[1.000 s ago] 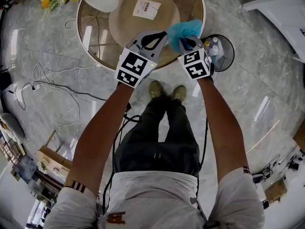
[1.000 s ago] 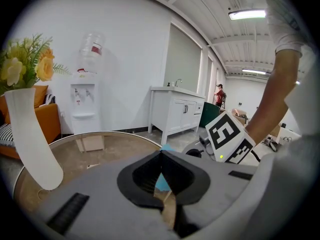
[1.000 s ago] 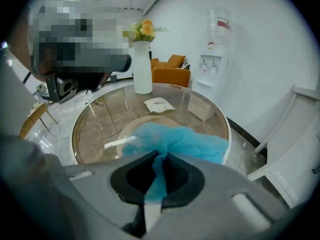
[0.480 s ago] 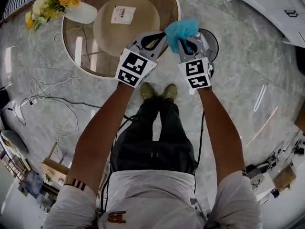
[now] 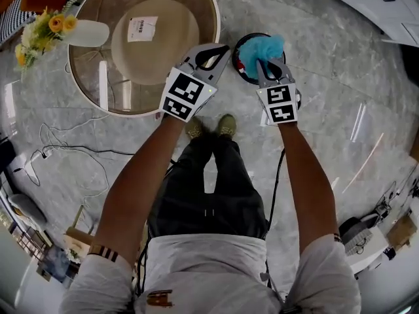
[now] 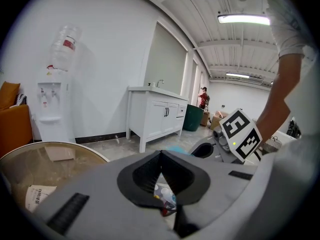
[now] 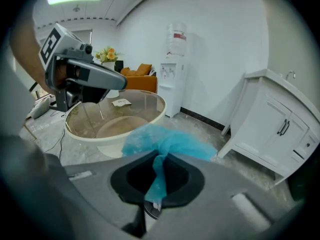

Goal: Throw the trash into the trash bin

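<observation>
A crumpled blue piece of trash (image 5: pixel 265 46) sticks out beyond the fingertips of my right gripper (image 5: pixel 263 63), which is shut on it. In the right gripper view the blue trash (image 7: pixel 165 144) is pinched where the jaws meet and spills forward. It hangs over the round black trash bin (image 5: pixel 238 52) on the floor, beside the table. My left gripper (image 5: pixel 224 48) is level with it to the left, jaws together and empty, at the bin's left rim. In the left gripper view, several bits of rubbish in the bin (image 6: pixel 165 200) show below the closed left gripper (image 6: pixel 160 154).
A round glass table (image 5: pixel 88 93) stands left of the bin, with a flower vase (image 5: pixel 62 31) and a white paper (image 5: pixel 143 27). Cables (image 5: pixel 65 142) trail on the marble floor. A white cabinet (image 5: pixel 370 2) is at the far right and a water dispenser (image 6: pixel 52 109) stands by the wall.
Both grippers have swung right, away from the table's edge. The blue trash, held over the table rim before, now hangs above the black bin.
</observation>
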`<state>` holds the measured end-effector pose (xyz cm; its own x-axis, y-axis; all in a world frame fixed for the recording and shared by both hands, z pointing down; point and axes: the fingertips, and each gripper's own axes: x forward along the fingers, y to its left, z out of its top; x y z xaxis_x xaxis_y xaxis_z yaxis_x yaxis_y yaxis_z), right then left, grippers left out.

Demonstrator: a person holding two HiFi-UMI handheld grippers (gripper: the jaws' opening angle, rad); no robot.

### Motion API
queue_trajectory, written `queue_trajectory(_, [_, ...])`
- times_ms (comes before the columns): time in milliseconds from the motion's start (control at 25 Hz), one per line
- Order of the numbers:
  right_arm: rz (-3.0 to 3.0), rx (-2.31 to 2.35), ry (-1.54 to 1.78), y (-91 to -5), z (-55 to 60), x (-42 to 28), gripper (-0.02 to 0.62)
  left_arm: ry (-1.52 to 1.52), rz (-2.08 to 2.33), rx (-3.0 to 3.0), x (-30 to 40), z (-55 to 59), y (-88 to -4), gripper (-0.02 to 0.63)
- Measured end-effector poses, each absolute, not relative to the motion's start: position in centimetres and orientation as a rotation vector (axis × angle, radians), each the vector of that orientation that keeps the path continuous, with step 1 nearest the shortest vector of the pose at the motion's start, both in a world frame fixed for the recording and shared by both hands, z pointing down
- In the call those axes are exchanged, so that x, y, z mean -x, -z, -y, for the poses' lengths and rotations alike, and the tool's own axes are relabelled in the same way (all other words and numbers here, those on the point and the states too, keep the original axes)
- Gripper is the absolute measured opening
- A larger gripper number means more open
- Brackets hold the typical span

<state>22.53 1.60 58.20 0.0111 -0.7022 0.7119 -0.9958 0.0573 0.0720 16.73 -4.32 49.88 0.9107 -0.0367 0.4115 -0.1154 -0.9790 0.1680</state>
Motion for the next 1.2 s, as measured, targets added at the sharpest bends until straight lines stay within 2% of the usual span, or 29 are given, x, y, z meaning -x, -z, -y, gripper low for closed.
queue_trajectory(640, [1.655, -1.606, -0.788, -66.2, -4.9, -26.6, 0.024, -0.631, 0.124, -2.913, -19.7, 4.6, -51.1, -0.002])
queue_trajectory(960, [1.610, -1.558, -0.775, -67.4, -5.3, -27.3, 0.092, -0.631, 0.141, -2.897, -18.9, 4.7, -51.2, -0.002])
queue_trajectory(1200, [1.558, -1.567, -0.774, -67.8, -6.0, -27.5, 0.203, -0.630, 0.150, -2.889, -18.5, 4.5, -51.2, -0.001])
